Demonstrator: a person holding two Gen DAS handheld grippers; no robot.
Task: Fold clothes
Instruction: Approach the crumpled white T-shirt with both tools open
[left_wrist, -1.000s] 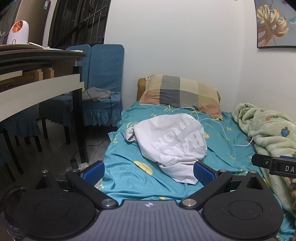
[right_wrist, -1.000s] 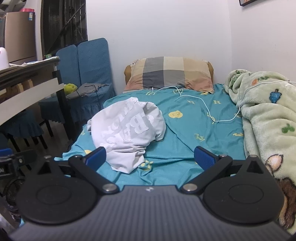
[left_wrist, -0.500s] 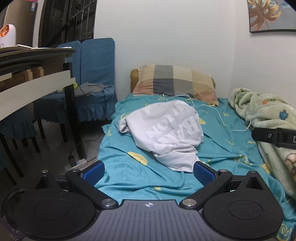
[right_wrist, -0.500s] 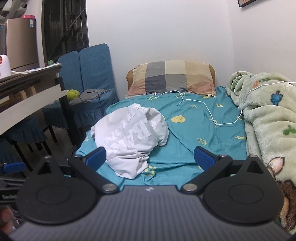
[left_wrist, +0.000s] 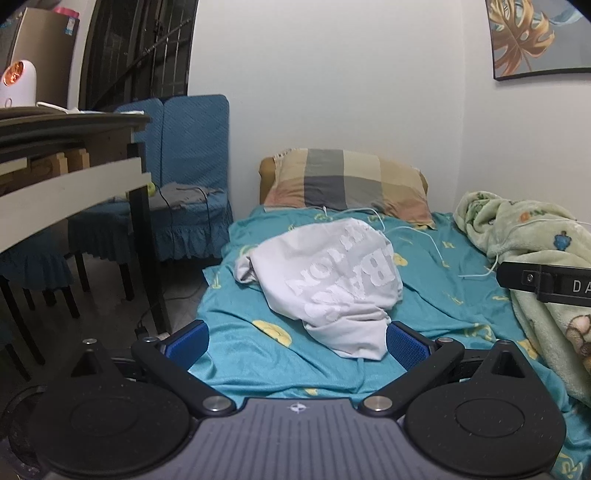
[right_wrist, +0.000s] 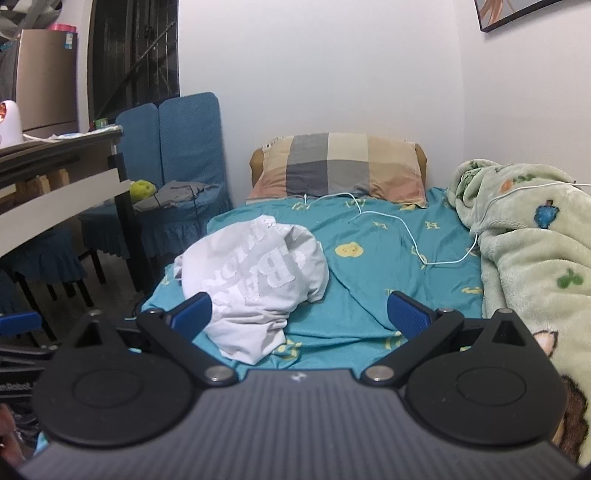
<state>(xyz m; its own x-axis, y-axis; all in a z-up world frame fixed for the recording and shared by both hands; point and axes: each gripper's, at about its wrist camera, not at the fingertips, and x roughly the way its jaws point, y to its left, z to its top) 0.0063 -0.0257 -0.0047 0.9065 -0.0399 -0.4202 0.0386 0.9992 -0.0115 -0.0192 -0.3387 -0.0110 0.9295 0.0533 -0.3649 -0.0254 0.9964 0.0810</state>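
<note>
Here, in the left wrist view, the left claw (left_wrist: 297, 338) gapes wide and empty; the white shirt (left_wrist: 328, 284) lies crumpled on the bed (left_wrist: 258, 354) straight ahead, nearest this claw. In the right wrist view, the right claw (right_wrist: 299, 315) (also wide, empty) has the shirt ahead-left.

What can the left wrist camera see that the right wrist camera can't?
Only the left wrist view shows the whole leaf picture on the wall and the right tool's black body poking in from the side.

Only the right wrist view shows the fridge and a clear look at the yellow-green ball on the chair.

Both show the crumpled white shirt on the teal bedsheet, the checked pillow, the white cable and the green blanket. Both tools are open and hold nothing.
</note>
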